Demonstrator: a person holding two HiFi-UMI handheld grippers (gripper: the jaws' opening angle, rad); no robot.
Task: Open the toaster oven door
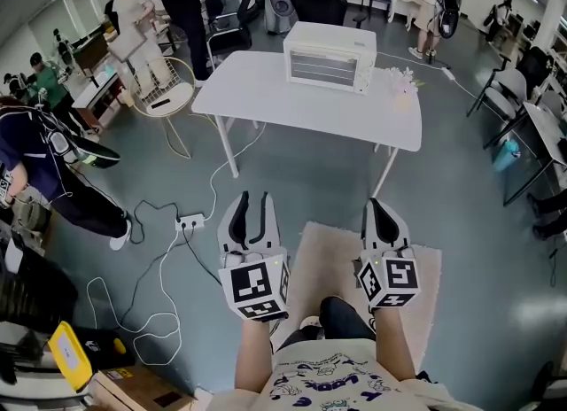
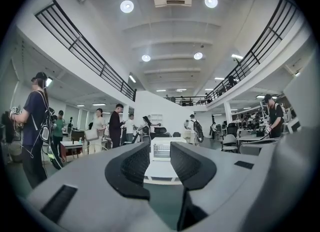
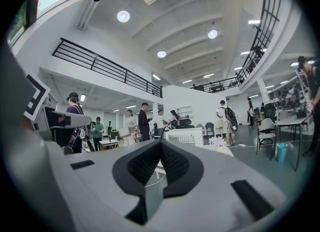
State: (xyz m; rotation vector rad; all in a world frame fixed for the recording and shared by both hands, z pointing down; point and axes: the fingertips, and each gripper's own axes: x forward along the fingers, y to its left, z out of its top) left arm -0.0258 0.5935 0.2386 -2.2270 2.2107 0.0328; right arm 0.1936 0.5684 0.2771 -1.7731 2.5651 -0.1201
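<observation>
Lettering on the shirt [image 1: 330, 381] blurs; toaster oven [image 1: 330, 57] stands closed.

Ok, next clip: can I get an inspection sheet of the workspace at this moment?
Surface: white table, mostly bare, well ahead of the person.
Job's things: toaster oven at the table's far edge, door shut.
Clutter: small flower decoration on the table, right of the oven.
Grippers: left gripper open, nothing between its jaws; right gripper shut, empty; both far short of the table.
Cables: power strip and loose white cables on the floor to the person's left.
Surroundings: beige rug underfoot; people and office chairs beyond the table.
</observation>
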